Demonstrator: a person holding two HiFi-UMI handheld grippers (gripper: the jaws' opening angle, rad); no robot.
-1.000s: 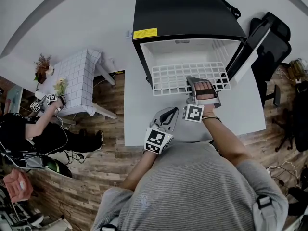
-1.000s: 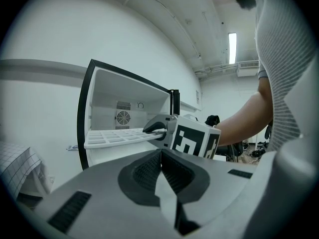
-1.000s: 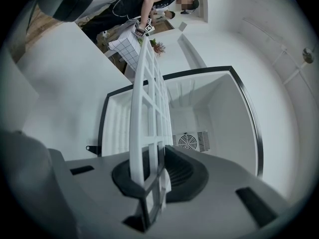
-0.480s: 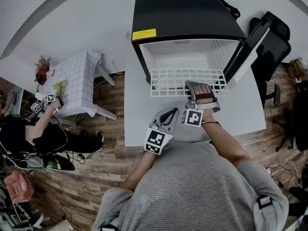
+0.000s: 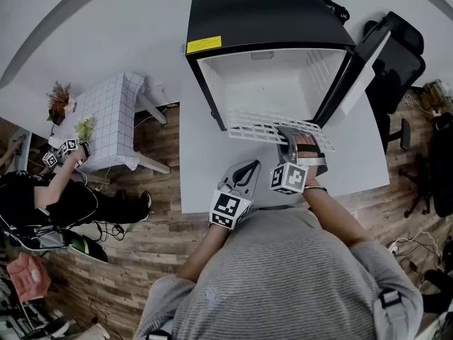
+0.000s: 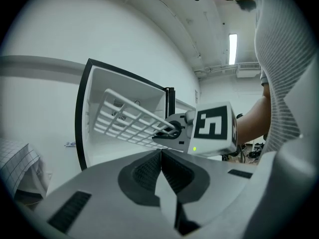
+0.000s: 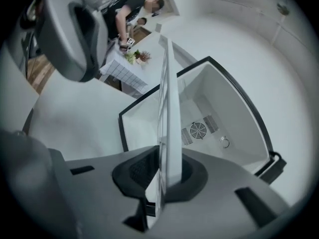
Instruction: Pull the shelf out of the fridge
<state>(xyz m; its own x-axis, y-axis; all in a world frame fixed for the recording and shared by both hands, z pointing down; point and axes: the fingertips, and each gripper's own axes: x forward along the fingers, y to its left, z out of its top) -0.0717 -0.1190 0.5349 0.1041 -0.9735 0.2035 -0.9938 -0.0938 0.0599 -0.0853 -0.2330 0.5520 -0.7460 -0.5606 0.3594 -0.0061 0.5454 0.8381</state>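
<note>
- At the fridge (image 5: 269, 16) mouth, right gripper (image 7: 162, 178) clamps the front edge of the wire shelf (image 5: 262, 127), jaws just tightened.
- Alongside, left gripper (image 6: 160, 158) pinched together, empty.
- Likely light, stiff, slick (coated wire); hold the front bar.

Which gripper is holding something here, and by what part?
The right gripper clamps the white wire shelf by its front edge, jaws closed on it; the left gripper is shut and empty.

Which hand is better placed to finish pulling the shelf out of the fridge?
Right. The right hand-held gripper is clamped on the front edge of the shelf, which sits tilted at the mouth of the fridge. The left hand-held gripper is shut on nothing, short of the shelf.
</note>
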